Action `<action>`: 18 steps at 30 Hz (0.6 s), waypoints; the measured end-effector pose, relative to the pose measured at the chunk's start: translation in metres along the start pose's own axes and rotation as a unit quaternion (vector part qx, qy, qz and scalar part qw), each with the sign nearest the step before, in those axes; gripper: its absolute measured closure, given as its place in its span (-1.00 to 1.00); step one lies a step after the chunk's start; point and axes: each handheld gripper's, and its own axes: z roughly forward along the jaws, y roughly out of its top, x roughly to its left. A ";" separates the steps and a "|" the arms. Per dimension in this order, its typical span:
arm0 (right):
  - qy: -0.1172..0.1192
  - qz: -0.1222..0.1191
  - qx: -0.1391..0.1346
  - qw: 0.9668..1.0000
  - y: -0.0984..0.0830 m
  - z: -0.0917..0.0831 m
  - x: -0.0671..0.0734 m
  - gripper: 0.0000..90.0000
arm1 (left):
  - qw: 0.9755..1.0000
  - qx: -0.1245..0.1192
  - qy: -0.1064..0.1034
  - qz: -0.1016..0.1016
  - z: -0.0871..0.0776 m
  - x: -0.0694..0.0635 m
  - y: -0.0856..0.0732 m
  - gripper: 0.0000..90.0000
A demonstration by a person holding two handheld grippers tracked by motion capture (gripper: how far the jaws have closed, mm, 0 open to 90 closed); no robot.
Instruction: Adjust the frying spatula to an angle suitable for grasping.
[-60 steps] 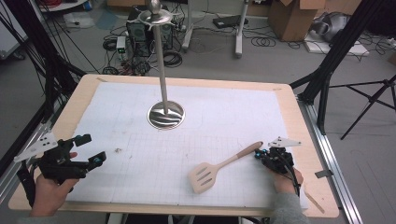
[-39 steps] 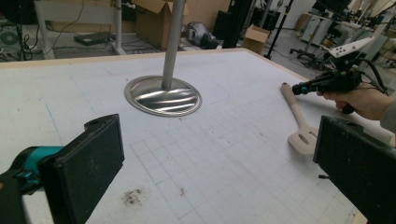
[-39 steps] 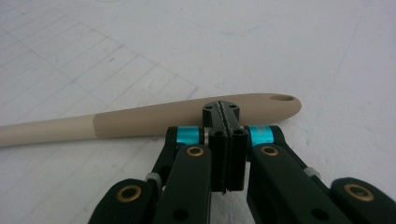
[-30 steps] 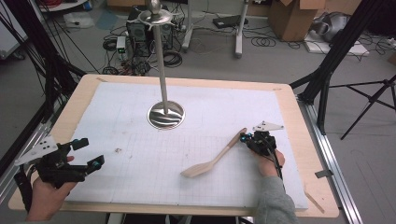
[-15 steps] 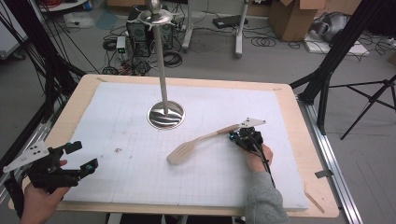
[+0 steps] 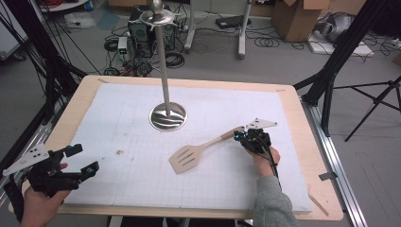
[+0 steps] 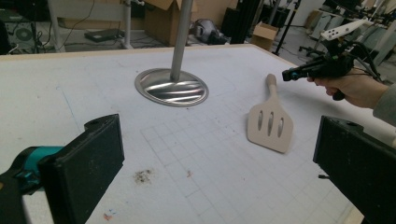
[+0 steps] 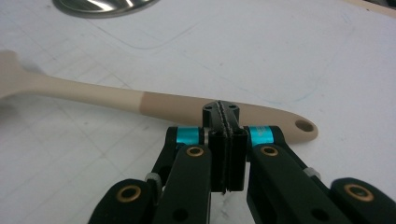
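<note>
A beige slotted spatula lies flat on the white gridded mat, its handle pointing up and right. My right gripper is at the handle's hole end. In the right gripper view its jaws are pressed together with nothing between them, and the handle runs crosswise just past the tips. I cannot tell whether the tips touch it. My left gripper is near the front left corner, open and empty, well away from the spatula. The left gripper view also shows the right gripper by the handle end.
A metal pole on a round shiny base stands at the middle back of the mat. The wooden table edge frames the mat. Small dark crumbs lie on the mat in front of the left gripper.
The spatula travelled left and away from the front edge with the right gripper, turned on edge on the way, and now lies flat. The left gripper drifted slightly toward the front left corner.
</note>
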 end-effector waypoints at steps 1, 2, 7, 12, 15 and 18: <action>0.004 -0.001 -0.001 1.000 0.001 0.000 0.002 1.00 | 1.000 -0.001 -0.001 0.000 0.000 0.000 0.000 -0.95; 0.006 -0.002 -0.003 1.000 0.001 0.000 0.004 1.00 | 1.000 0.000 -0.001 0.002 0.001 0.000 0.001 -0.95; 0.035 -0.011 -0.014 0.999 0.011 0.011 0.025 1.00 | 1.000 -0.002 -0.003 0.000 0.002 0.000 0.001 -0.95; 0.059 -0.017 -0.018 0.998 0.023 0.028 0.050 1.00 | 1.000 -0.001 -0.006 0.000 0.004 0.001 0.002 -0.95; 0.068 -0.024 -0.013 0.997 0.032 0.038 0.065 1.00 | 1.000 -0.005 -0.006 0.001 0.003 0.000 0.002 -0.95; 0.072 -0.028 -0.002 0.997 0.040 0.047 0.076 1.00 | 1.000 -0.004 -0.007 0.002 0.002 0.001 0.002 -0.95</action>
